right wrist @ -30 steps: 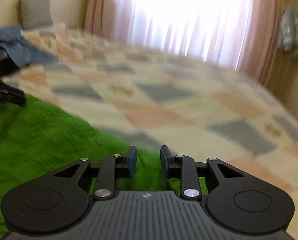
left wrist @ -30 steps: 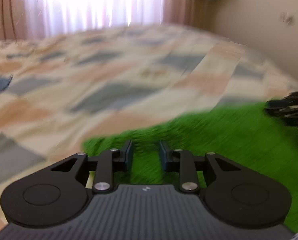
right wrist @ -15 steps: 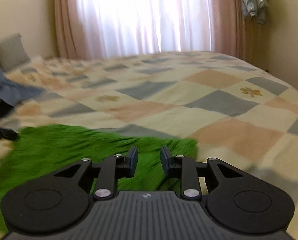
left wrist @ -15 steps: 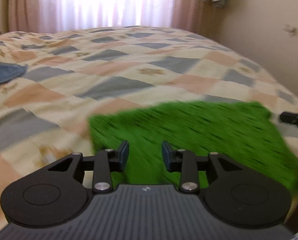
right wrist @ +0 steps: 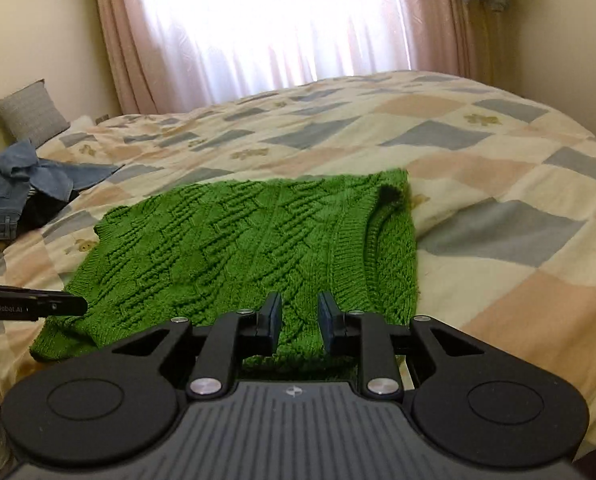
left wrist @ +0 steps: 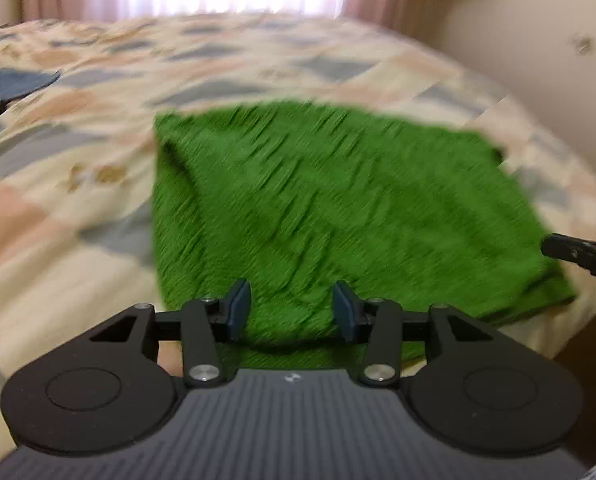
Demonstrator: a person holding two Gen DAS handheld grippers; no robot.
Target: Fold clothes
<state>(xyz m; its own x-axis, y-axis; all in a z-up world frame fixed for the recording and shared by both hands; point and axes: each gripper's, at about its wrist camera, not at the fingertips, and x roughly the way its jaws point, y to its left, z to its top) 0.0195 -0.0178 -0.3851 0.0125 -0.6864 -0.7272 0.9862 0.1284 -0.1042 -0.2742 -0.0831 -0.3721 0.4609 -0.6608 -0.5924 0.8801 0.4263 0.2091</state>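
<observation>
A green cable-knit sweater (right wrist: 257,252) lies flat on the bed near its front edge, neckline at its right end. It also shows in the left wrist view (left wrist: 338,208), blurred. My left gripper (left wrist: 291,310) is open over the sweater's near edge, with cloth between its spread fingers but not pinched. My right gripper (right wrist: 298,322) is open with a narrower gap, above the near edge by the neckline. Each gripper's tip shows at the side of the other view: the left one (right wrist: 33,305) and the right one (left wrist: 578,254).
The bed's patchwork quilt (right wrist: 478,168) in cream, peach and grey spreads all round. A heap of blue denim clothes (right wrist: 21,188) lies at the left, a grey pillow (right wrist: 29,114) behind it. Curtained window at the back, walls right and left.
Both grippers drew back toward the near edge and the sweater now lies spread flat. The left gripper's fingers have opened wider. The right view has steadied.
</observation>
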